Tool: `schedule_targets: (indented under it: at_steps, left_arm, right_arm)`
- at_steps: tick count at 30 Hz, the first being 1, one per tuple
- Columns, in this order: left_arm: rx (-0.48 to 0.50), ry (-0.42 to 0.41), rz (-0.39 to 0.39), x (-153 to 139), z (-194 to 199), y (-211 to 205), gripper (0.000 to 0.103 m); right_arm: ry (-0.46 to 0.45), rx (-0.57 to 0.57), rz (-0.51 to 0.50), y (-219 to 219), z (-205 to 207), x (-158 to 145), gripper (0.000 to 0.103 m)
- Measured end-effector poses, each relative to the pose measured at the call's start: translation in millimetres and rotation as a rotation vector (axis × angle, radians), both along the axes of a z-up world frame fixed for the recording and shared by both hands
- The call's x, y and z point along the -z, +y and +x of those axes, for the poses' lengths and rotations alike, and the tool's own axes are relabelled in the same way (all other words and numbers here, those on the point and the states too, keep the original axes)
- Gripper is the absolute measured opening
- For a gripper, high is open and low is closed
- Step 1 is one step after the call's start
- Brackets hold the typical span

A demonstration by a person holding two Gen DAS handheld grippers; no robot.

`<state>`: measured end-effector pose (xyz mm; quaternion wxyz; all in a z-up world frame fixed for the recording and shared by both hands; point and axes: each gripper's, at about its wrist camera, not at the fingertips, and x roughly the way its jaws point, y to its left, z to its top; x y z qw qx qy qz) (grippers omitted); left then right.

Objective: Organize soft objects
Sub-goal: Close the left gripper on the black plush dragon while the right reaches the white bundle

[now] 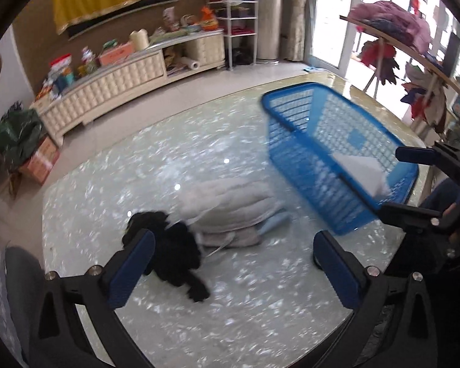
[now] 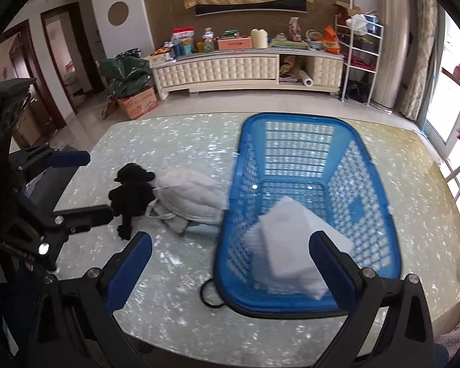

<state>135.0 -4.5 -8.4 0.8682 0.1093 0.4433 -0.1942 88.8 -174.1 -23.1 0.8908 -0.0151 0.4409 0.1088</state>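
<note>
Nearest the right wrist camera, the right gripper [image 2: 230,263] hangs with its blue-padded fingers spread wide and nothing between them, above the near end of the blue basket [image 2: 380,196]. A folded white cloth [image 2: 291,245] lies inside the basket at that near end, one corner hidden behind the right-hand finger. A thin black loop [image 2: 210,297] pokes out from under the basket's near corner; what it belongs to cannot be made out. The left gripper [image 1: 233,263] is likewise wide open and holding nothing, over the marbled table [image 1: 107,184] near its front edge. Just beyond it a black fuzzy item [image 1: 174,245] lies touching a heap of pale quilted cloths [image 1: 230,205], whose far side is cut off by the basket wall. A light blue piece [image 1: 273,224] shows beneath the heap, mostly covered. Motion blur softens the basket's mesh.
</note>
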Motion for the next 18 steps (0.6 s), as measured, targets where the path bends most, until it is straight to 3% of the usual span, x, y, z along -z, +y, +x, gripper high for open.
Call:
schedule_targets:
  at_steps: [5, 11, 18]
  left_arm:
    - [-0.029, 0.092, -0.069, 13.3, 10.6, 35.1, 0.103]
    - [-0.009, 0.166, -0.072, 26.7, 21.4, 49.4, 0.103]
    - [0.045, 0.177, 0.040, 34.6, 32.8, 60.2, 0.103]
  right_arm:
    - [0.013, -0.050, -0.010, 19.7, 13.0, 5.4, 0.102]
    - [0.023, -0.108, -0.034, 44.7, 31.2, 12.8, 0.102]
    - [0.042, -0.163, -0.088, 64.3, 53.2, 19.4, 0.102]
